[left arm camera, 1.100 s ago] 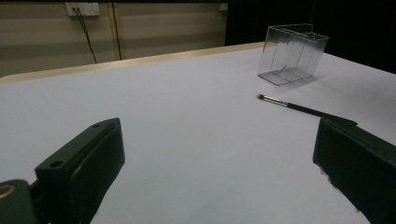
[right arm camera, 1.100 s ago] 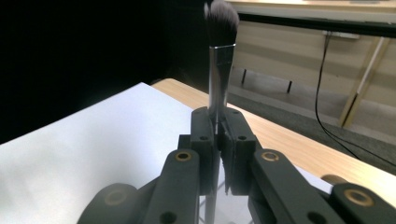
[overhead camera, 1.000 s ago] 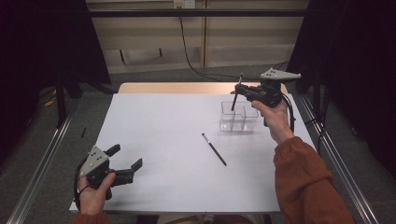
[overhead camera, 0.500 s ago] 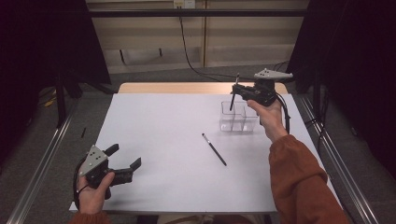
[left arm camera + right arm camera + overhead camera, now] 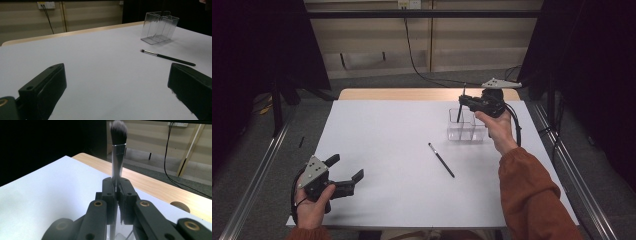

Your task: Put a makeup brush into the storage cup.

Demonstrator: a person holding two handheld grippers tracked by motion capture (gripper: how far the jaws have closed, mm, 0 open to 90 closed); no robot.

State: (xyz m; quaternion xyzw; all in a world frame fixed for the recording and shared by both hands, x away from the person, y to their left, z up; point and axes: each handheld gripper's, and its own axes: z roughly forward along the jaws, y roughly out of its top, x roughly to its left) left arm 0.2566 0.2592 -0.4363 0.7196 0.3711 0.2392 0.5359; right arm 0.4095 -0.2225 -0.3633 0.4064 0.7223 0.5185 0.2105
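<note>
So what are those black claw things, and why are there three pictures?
They are tongs that a person squeezes by hand, one in each hand. One picture looks down from above the white table. The other two come from little cameras riding on the tongs. The right tongs pinch a makeup brush, bristles up, over a clear plastic box. The left tongs are open and hold nothing. A thinner brush lies flat on the table.

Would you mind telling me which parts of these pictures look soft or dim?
Right gripper view: the grey-tipped makeup brush has blurred bristles. Left gripper view: the near black jaws are soft; the clear plastic organiser box is sharper. High view: dark at both sides.
</note>
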